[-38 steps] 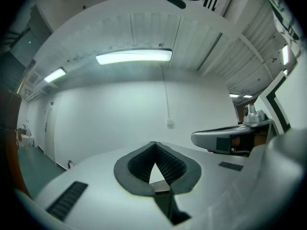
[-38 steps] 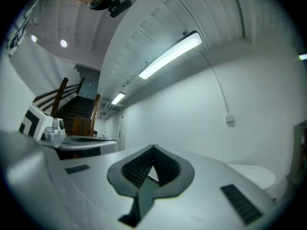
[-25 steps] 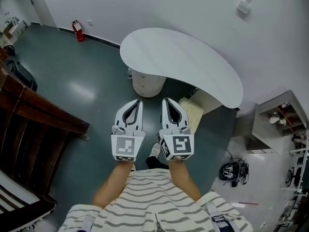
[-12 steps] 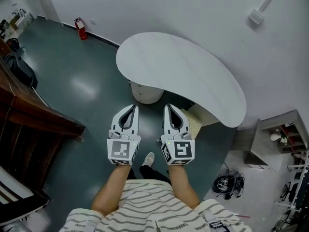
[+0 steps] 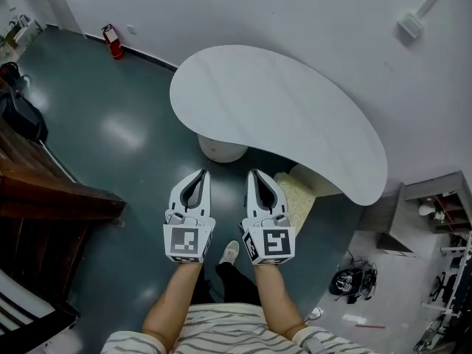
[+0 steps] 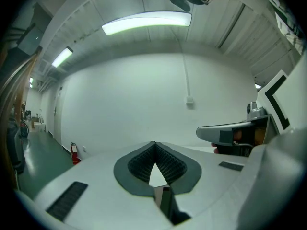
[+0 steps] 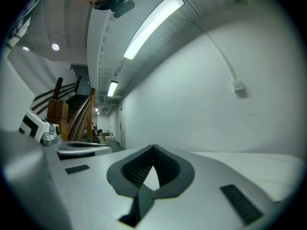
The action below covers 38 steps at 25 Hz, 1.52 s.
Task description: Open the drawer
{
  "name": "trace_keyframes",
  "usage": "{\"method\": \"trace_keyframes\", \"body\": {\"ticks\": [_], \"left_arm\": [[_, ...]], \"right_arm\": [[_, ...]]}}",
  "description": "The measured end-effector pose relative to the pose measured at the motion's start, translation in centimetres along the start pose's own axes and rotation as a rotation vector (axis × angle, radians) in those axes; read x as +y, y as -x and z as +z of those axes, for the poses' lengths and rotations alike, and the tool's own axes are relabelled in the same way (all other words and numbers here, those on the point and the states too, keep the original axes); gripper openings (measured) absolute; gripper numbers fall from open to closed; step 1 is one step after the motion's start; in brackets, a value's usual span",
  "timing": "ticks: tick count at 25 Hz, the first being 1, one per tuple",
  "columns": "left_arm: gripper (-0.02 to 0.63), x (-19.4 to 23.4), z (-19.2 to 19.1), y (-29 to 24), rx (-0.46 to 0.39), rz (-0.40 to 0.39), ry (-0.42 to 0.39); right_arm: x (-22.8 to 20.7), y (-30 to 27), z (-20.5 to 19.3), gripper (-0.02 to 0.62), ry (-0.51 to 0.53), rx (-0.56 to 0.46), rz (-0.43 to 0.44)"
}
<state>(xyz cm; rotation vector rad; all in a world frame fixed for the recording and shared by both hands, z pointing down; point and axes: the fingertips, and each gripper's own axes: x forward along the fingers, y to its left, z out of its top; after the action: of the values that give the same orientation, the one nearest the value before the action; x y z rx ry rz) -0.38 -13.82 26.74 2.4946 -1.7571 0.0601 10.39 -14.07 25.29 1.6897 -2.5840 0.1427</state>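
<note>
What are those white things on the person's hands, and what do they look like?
Two matching white tools. The left claw and right claw each taper to a point, with dark ribbed padding inside. Each carries a cube of black-and-white square markers at the rear. The person wears a striped short-sleeved shirt.

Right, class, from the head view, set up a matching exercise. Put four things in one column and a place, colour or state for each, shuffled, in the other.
Things:
1. fire extinguisher
2. table
3. left gripper
4. shelf unit

Descriptions:
a. white, with a curved top
b. at the far right edge of the view
c. jaws shut, nothing between them
d. red, at the top left of the view

Pairs: 1-d, 2-a, 3-c, 4-b.
</note>
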Motion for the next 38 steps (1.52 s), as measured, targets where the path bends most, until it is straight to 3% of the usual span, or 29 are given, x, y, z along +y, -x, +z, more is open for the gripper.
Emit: {"method": "trace_keyframes", "body": {"ticks": [9,21,38], "left_arm": [[-0.003,3.6,-8.2,-4.9,0.048,-0.018,0.032],[-0.003,5.2,-17.7,-9.0,0.095,-0.053,0.04],[-0.003,6.1,-24.6,-12.4,0.103,-0.058,0.008]], "right_arm": [[-1.7,-5.8,-9.5,0.014,-0.042,0.054,-0.088],[-2.6,-10.6,-17.9,0.014,-0.048,0.068,-0.14],[-2.9,-13.4,-24.9,0.014,-0.056,0.087,-0.11]]}}
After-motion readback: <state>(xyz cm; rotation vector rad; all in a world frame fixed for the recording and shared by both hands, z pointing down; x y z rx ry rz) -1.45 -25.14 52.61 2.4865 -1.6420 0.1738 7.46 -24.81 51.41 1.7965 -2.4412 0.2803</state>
